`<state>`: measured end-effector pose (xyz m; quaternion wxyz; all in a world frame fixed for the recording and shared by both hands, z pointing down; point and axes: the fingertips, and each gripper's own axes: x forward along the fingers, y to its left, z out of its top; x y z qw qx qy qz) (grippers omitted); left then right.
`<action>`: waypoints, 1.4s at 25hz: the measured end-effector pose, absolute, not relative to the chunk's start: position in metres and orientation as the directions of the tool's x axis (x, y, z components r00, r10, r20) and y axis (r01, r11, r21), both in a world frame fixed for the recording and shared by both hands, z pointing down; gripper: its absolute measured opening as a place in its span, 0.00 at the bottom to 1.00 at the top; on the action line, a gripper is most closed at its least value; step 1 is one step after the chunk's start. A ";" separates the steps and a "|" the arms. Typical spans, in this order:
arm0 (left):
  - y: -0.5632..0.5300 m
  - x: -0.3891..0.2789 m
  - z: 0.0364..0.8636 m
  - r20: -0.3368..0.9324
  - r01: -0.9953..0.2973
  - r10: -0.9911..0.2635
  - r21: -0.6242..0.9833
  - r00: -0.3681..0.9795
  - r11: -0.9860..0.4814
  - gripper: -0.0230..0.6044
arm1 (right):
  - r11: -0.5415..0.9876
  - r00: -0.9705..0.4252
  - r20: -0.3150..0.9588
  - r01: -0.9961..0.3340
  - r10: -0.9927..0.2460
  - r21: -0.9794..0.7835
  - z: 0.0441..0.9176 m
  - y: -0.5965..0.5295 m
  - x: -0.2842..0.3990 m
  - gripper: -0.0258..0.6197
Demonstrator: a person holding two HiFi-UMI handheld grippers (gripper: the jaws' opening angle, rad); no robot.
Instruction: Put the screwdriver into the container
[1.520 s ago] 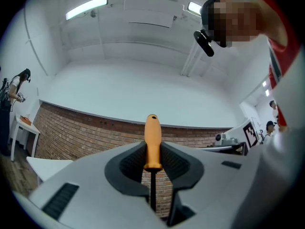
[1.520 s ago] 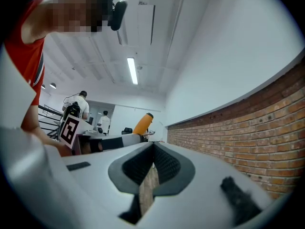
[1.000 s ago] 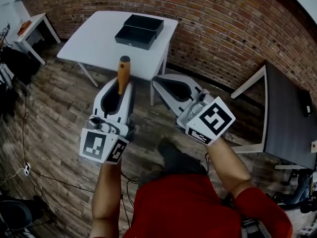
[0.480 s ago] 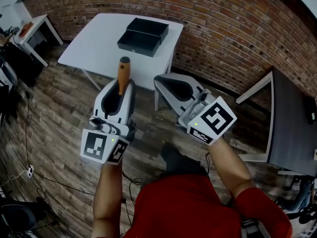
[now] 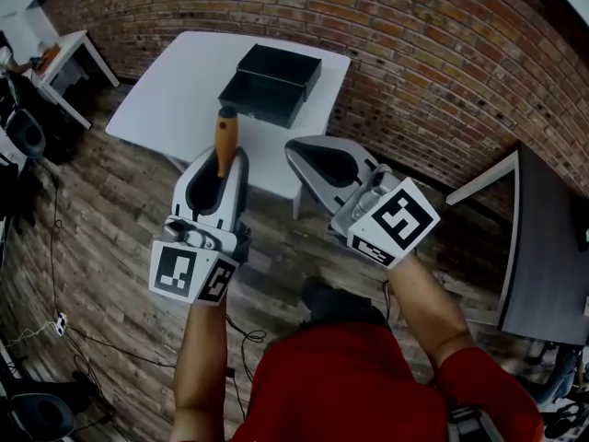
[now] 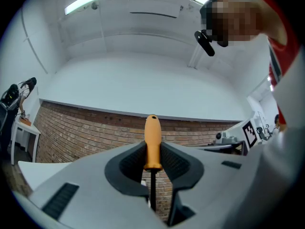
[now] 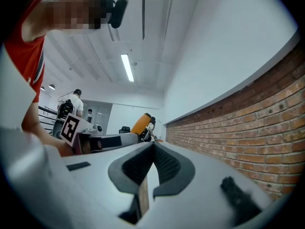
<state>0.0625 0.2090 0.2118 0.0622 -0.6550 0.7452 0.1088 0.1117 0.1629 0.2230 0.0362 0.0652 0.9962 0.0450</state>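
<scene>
My left gripper (image 5: pixel 226 157) is shut on a screwdriver (image 5: pixel 225 134). Its orange handle sticks out past the jaw tips and points toward the white table (image 5: pixel 175 99). In the left gripper view the screwdriver (image 6: pixel 153 144) stands upright between the pads, its dark shaft running down into the left gripper (image 6: pixel 153 162). The container, an open black box (image 5: pixel 271 83), lies on the far part of the table, ahead of both grippers. My right gripper (image 5: pixel 296 147) hovers at the table's near right edge, shut and empty. In the right gripper view the jaws of the right gripper (image 7: pixel 152 146) meet at the tip.
A brick wall (image 5: pixel 433 53) runs behind the table. A dark table (image 5: pixel 543 238) stands at the right and a small white table (image 5: pixel 69 49) at the far left. Cables (image 5: pixel 55 247) trail over the wooden floor at the left.
Both grippers have moved forward toward the white table. The table and the black box now sit nearer and lower in the head view. The screwdriver stays in the left jaws.
</scene>
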 end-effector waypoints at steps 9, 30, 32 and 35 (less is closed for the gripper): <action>0.139 0.011 0.215 -0.220 -0.985 -0.961 0.077 -0.167 0.154 0.18 | 0.984 -0.986 -0.061 0.150 0.157 0.101 0.225 0.090 0.060 0.09; 0.044 -0.056 0.233 -0.164 -0.972 -0.959 0.005 -0.232 0.234 0.18 | 0.975 -0.976 -0.057 0.206 0.211 0.082 0.239 -0.023 -0.004 0.09; 0.042 -0.062 0.236 -0.157 -0.971 -0.960 -0.007 -0.233 0.237 0.18 | 0.975 -0.976 -0.046 0.206 0.211 0.087 0.243 -0.025 -0.008 0.09; 0.035 -0.072 0.240 -0.149 -0.973 -0.964 -0.025 -0.222 0.228 0.18 | 0.976 -0.979 -0.032 0.200 0.203 0.092 0.248 -0.029 -0.014 0.09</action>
